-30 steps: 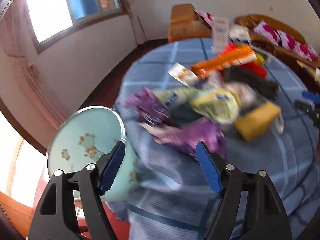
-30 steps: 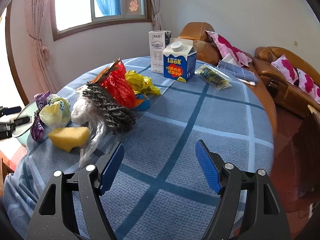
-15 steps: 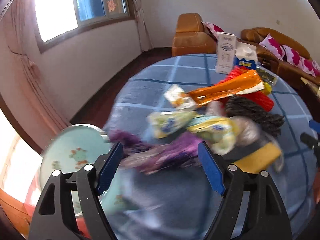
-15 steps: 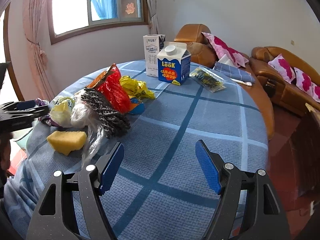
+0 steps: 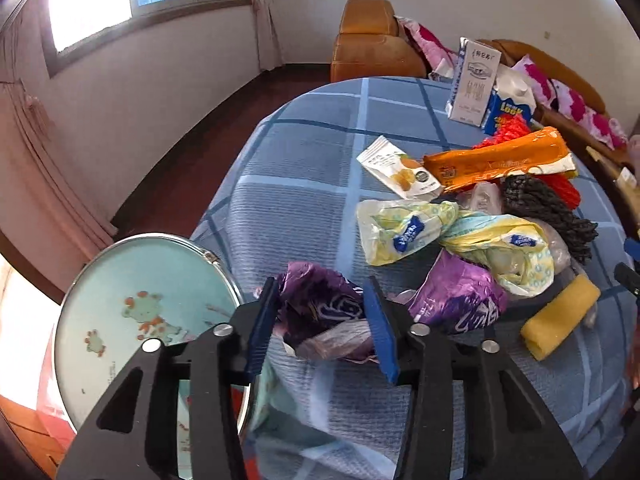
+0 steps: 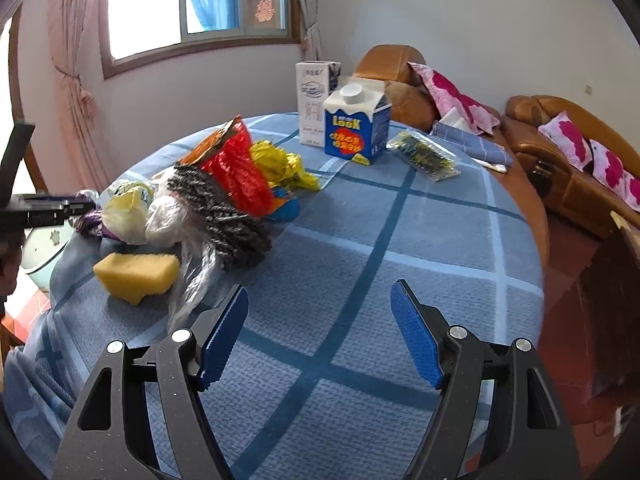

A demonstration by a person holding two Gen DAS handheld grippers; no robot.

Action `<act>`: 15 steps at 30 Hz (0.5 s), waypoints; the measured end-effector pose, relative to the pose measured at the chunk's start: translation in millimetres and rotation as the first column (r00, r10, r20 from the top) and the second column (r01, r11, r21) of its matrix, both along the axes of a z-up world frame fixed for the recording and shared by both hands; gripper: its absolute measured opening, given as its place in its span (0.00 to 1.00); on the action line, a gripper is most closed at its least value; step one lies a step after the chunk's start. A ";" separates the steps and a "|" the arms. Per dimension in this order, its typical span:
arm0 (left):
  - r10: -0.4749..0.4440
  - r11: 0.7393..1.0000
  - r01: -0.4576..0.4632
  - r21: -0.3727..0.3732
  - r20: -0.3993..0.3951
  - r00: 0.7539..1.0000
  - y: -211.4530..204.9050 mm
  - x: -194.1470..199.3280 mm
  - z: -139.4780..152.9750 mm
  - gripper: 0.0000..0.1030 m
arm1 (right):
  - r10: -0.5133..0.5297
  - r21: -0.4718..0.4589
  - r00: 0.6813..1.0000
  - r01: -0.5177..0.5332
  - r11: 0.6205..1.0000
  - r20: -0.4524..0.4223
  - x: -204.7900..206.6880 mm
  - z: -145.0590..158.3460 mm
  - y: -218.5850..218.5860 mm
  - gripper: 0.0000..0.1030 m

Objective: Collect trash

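Observation:
On the blue checked tablecloth (image 5: 304,184) lies a heap of trash. My left gripper (image 5: 320,282) is at the table's near edge, its jaws closing, and both blue pads press a crumpled purple wrapper (image 5: 316,304). A second purple wrapper (image 5: 460,300) lies just to its right. To the left, below the table edge, stands a pale green basin (image 5: 120,276). My right gripper (image 6: 319,286) hangs open over bare cloth with nothing between its fingers. The heap (image 6: 224,200) is to its left.
The heap holds yellow-white bags (image 5: 404,228), a yellow sponge (image 5: 560,316), an orange packet (image 5: 496,160), a white snack sachet (image 5: 400,168) and a dark net (image 5: 548,208). Two cartons (image 6: 356,128) and a clear packet (image 6: 424,152) stand further back. Brown sofas (image 6: 560,152) line the wall.
My left gripper has slid forward over the table edge to the purple wrapper, and its jaws have narrowed onto it. The right gripper has kept still and open.

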State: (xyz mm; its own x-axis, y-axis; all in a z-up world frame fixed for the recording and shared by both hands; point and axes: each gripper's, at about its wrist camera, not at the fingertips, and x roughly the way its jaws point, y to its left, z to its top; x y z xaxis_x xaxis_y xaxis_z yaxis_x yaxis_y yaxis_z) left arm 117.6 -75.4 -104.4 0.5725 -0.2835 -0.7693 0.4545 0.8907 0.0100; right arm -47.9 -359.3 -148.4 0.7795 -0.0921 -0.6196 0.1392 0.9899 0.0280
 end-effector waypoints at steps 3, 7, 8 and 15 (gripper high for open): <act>-0.003 1.000 0.003 0.011 0.013 1.000 -2.1 -9.2 2.1 0.24 | -0.007 0.014 1.000 0.007 1.000 -0.009 4.7 -1.0 -2.4 0.71; 0.020 1.000 -0.019 -0.015 0.026 0.999 5.9 -16.2 14.6 0.03 | -0.007 0.027 1.000 0.007 1.000 0.004 12.4 5.5 2.0 0.71; 0.014 1.000 -0.013 -0.021 0.039 0.999 6.5 -19.0 19.2 0.03 | -0.004 0.036 1.000 0.004 0.999 0.009 14.0 7.5 2.9 0.71; 0.011 0.998 -0.009 -0.061 0.045 0.999 12.0 -30.7 26.9 0.03 | -0.005 0.104 1.000 0.005 0.995 -0.006 39.7 14.3 10.2 0.70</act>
